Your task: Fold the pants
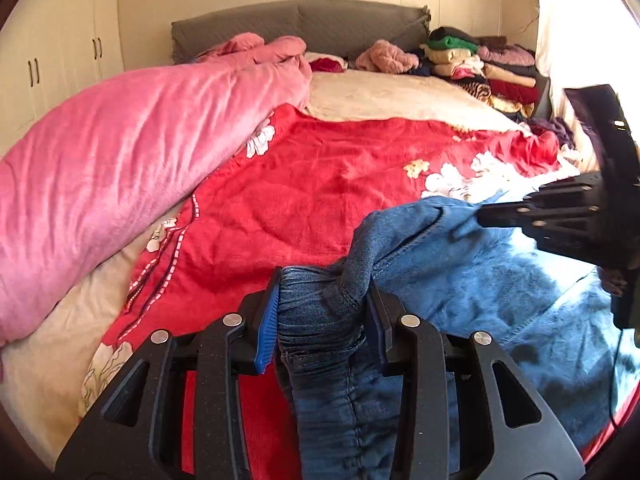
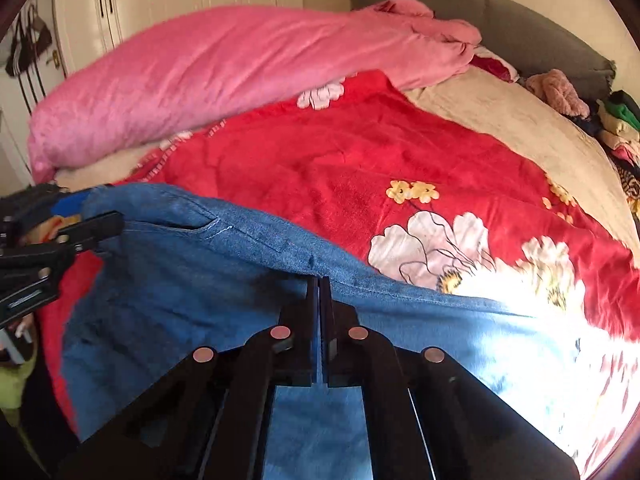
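I count one pair of blue denim pants (image 1: pixel 460 280), one red fleece blanket with white flowers (image 1: pixel 320 184), and one pink plush duvet (image 1: pixel 120 152). I have two black grippers, left gripper (image 1: pixel 320 320) and right gripper (image 2: pixel 319 292). One stack of folded clothes (image 1: pixel 480 68) sits by the one grey padded headboard (image 1: pixel 320 24).

My right claw (image 2: pixel 319 292) hides the pants (image 2: pixel 192 280) edge it pinches. Their legs run off the bottom of both views. Sun glare washes out the red blanket (image 2: pixel 340 152) at lower right. The clothes pile (image 1: pixel 480 64) is too small to sort.
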The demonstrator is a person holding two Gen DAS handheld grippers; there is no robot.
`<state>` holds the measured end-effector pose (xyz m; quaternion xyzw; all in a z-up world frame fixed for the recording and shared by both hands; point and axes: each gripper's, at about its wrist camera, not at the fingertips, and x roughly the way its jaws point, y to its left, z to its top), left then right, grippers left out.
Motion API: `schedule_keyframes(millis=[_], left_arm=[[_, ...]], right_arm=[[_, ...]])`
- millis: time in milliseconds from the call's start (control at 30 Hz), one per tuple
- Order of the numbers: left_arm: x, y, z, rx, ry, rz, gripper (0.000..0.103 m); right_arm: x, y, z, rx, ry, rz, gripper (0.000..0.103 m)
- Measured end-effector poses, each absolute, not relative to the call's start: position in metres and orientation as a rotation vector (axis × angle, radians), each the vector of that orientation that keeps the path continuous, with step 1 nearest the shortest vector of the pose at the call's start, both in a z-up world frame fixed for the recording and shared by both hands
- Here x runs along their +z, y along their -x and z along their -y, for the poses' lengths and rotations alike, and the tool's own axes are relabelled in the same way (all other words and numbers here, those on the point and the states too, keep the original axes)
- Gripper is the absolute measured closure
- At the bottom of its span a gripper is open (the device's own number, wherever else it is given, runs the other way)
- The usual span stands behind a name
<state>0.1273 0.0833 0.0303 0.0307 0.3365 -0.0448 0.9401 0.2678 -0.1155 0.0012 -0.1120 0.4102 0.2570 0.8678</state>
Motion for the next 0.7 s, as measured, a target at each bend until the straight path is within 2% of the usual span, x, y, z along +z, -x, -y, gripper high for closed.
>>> schedule_keyframes(millis=[200, 300, 333, 400, 433, 633, 667, 700], left_arm=[[0.037, -0.092, -0.08, -0.118, -0.074, -0.645, 0.075], [0.038, -0.073, -0.078, -0.132, -0.079, -0.636, 0.075], [0.037, -0.071, -0.077, -0.128, -0.085, -0.634, 0.075], [0.037, -0.066, -0.075, -0.127, -0.1, -0.633, 0.075], [0.037, -0.064, -0.075, -0.128, -0.099, -0.635, 0.075], [0.038, -0.055, -0.073, -0.131, -0.103, -0.633, 0.074], [0.038, -0.054, -0.073, -0.13, -0.104, -0.632, 0.074], [0.038, -0.054, -0.073, -0.128, -0.108, -0.631, 0.074]], right_arm=[[0.029, -0.211, 0.143, 0.582, 0.114, -0.798, 0.103], [0.042, -0.19, 0.139, 0.577, 0.21, -0.712, 0.102], [0.044, -0.187, 0.136, 0.596, 0.261, -0.698, 0.097], [0.043, -0.189, 0.126, 0.565, 0.373, -0.684, 0.058], [0.041, -0.19, 0.119, 0.585, 0.435, -0.69, 0.056], [0.011, -0.205, 0.083, 0.577, 0.745, -0.723, 0.057], [0.005, -0.209, 0.08, 0.564, 0.775, -0.727, 0.059], [0.0, -0.214, 0.078, 0.554, 0.788, -0.746, 0.074]])
